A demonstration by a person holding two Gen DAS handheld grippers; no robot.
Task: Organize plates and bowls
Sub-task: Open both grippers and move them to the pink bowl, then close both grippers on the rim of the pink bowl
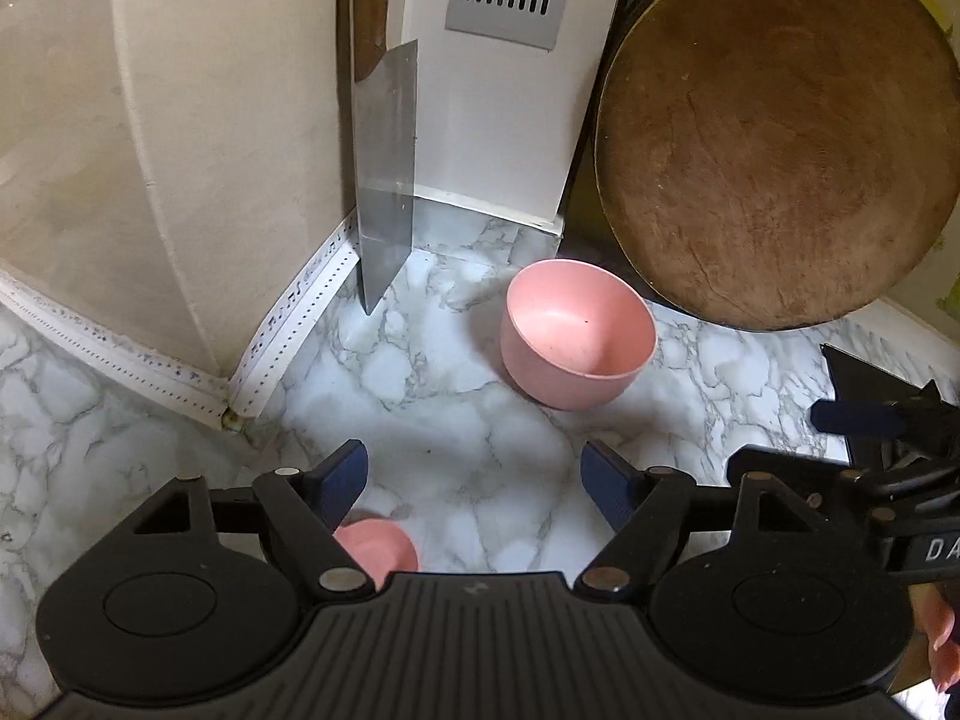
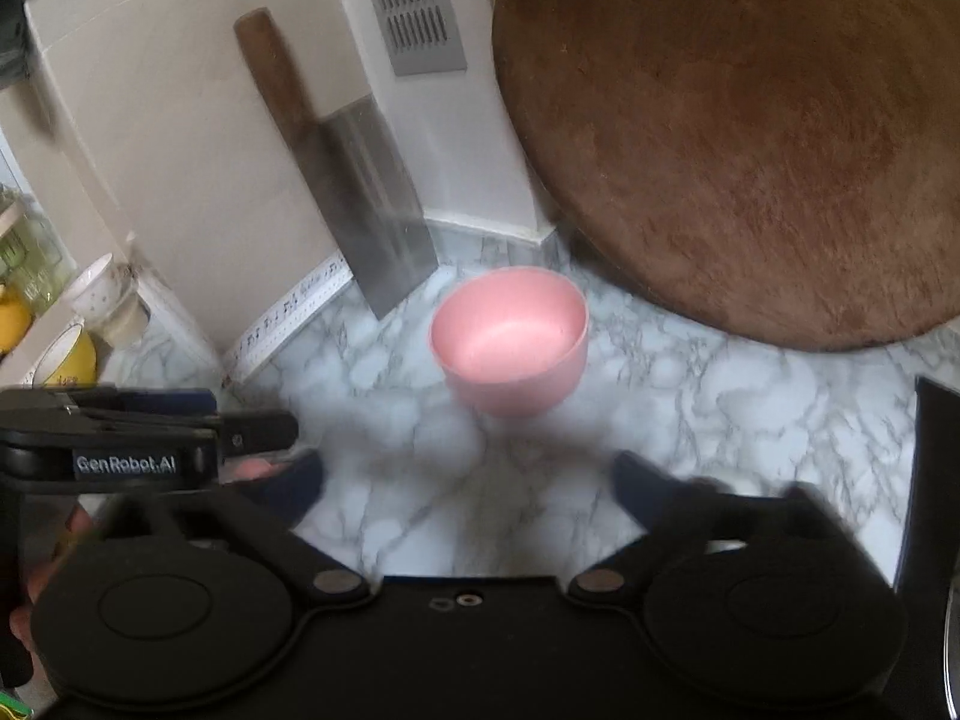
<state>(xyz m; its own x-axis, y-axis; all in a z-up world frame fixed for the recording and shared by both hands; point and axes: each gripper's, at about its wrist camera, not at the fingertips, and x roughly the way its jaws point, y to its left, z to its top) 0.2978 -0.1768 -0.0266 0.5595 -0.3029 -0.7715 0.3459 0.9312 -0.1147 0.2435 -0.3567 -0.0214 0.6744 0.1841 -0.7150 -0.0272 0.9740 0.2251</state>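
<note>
A pink bowl (image 1: 579, 333) stands upright and empty on the marble counter, ahead and a little right of my left gripper (image 1: 474, 483), which is open and empty. A second pink object (image 1: 378, 549), partly hidden, lies under my left gripper's left finger. In the right wrist view the same pink bowl (image 2: 510, 339) sits ahead of my right gripper (image 2: 468, 486), which is open and empty. The left gripper (image 2: 180, 426) shows at that view's left edge; the right gripper (image 1: 870, 420) shows at the left view's right edge.
A round wooden cutting board (image 1: 780, 132) leans on the wall behind the bowl. A cleaver (image 1: 384, 168) leans in the corner. Cups and bowls (image 2: 90, 312) stand at far left. A dark object (image 2: 930, 480) lies at the right edge.
</note>
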